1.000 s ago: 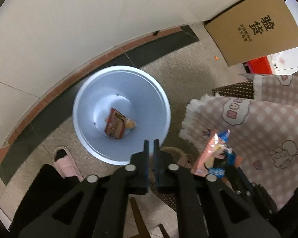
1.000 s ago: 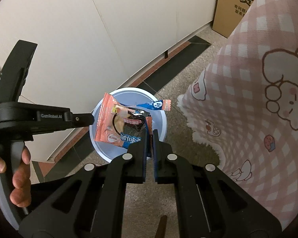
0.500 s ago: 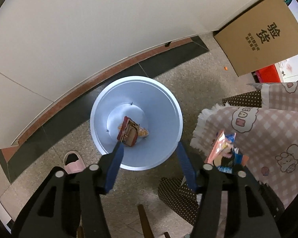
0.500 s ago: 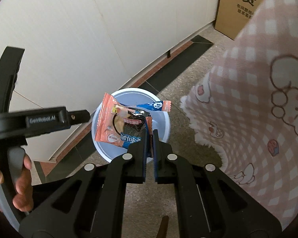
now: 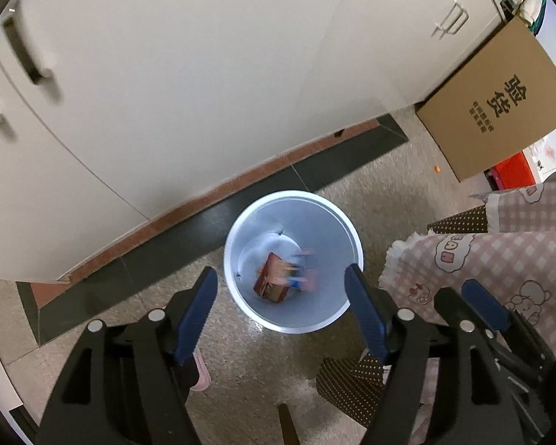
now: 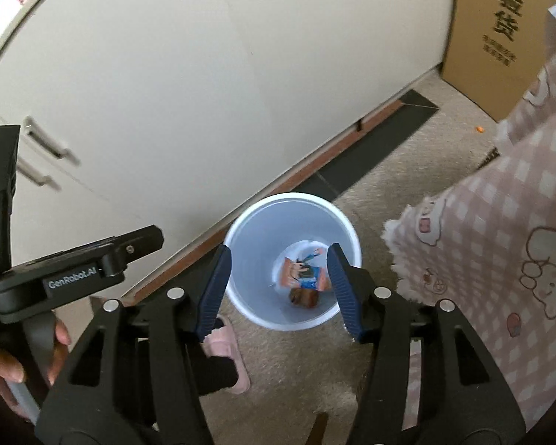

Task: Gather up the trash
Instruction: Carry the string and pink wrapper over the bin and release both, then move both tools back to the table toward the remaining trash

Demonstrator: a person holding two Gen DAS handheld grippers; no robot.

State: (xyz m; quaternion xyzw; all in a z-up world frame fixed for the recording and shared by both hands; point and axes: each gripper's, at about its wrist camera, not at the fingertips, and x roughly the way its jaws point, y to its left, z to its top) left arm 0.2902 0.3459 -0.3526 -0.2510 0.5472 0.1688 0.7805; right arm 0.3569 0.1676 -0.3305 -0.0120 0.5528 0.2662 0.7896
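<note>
Pink wrapper (image 6: 303, 273): lay inside the bin, low in the well, blurred in the left wrist view; its long axis ran roughly across the right wrist view, printed face up.
Brown packet (image 5: 270, 289): sat on the bin floor, partly under the pink wrapper, long axis tilted from upper right to lower left in the left wrist view.
Bin (image 5: 330, 218): white, round, upright, mouth open upward, on the speckled floor just beside the dark tile strip along the cabinet.
Right gripper (image 6: 278, 285): above the bin, jaws opening, nothing between the pads.
Left gripper (image 5: 281, 298): also above the bin, jaws opening, wide, holding nothing.
Hand (image 6: 3, 367): gripped the left tool's handle at the lower left of the right wrist view.
Edges: pink checked cloth (image 6: 500, 259) hung close to the bin's right side; a pink slipper (image 6: 228, 348) lay near its left.
Open room: bare floor stretched from the bin toward the cardboard box (image 5: 500, 104).
</note>
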